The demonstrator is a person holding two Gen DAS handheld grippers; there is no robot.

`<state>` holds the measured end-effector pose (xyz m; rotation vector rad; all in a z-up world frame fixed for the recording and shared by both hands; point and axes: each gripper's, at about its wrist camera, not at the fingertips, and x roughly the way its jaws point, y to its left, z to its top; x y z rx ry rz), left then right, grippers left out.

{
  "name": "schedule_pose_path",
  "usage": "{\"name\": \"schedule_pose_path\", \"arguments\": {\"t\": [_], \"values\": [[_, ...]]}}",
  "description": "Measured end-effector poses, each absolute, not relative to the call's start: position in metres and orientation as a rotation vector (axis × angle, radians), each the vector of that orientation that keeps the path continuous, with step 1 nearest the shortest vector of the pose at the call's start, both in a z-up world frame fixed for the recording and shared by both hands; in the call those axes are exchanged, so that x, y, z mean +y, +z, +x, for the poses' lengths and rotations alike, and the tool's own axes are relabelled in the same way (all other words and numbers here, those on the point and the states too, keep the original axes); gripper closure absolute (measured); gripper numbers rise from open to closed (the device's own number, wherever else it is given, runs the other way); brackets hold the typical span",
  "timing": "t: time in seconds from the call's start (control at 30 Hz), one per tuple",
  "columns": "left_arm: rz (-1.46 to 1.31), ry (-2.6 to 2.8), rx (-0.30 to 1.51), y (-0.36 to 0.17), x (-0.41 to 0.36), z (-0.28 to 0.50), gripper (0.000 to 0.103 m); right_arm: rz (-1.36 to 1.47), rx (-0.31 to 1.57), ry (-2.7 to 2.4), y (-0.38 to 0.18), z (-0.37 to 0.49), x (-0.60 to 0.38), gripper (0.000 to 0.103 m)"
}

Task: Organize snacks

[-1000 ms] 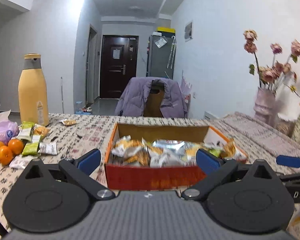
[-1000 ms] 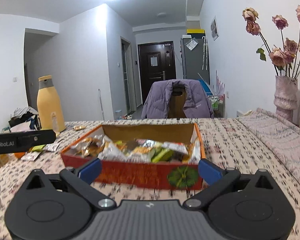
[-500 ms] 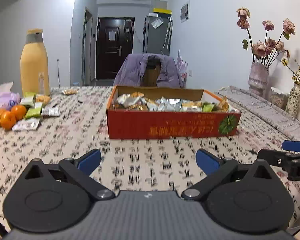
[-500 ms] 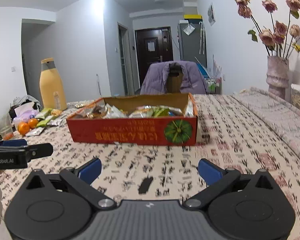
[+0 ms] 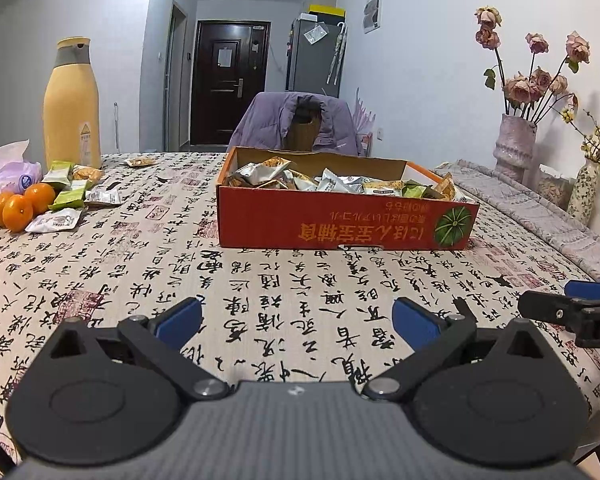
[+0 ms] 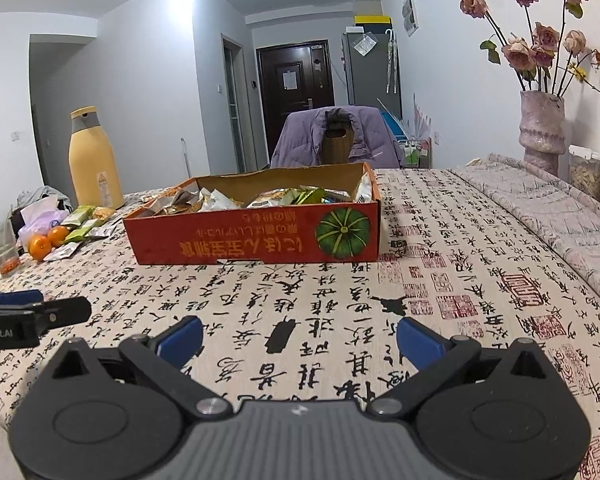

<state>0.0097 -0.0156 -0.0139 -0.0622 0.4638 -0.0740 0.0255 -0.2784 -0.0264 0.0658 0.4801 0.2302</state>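
The left gripper (image 6: pixel 36 314) bore white lettering, "Robot.AI", its start cut off at the frame edge. The right gripper (image 5: pixel 572 312) showed only a "D". The red box (image 5: pixel 340 228) carried upside-down yellow Chinese characters, not legible. The tablecloth (image 6: pixel 440 280) was covered in black calligraphy and red seals.

Both grippers pulled back from snack box (image 5: pixel 340 224) — now well apart.

Left gripper (image 5: pixel 296 320) is spread wide, holding nothing. Right gripper (image 6: pixel 298 336) likewise gapes empty, level beside it.
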Motion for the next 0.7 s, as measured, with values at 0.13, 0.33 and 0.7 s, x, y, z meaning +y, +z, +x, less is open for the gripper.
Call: {"name": "schedule_pose_path", "arguments": {"t": [0.13,0.33,0.7], "values": [[-0.062,-0.079,0.468,-0.0148,-0.0162,0.0089,0.0,0.065,0.48,0.229,-0.0274,0.0241,-0.2782,0.0],[-0.06,-0.081,0.471,-0.0152,-0.0174,0.0092,0.0,0.065,0.483,0.232,-0.0278,0.0235,-0.278,0.0],[-0.054,-0.089,0.48,-0.0179,-0.0196,0.0103,0.0,0.062,0.489,0.233,-0.0286,0.0237,-0.2777,0.0]]}}
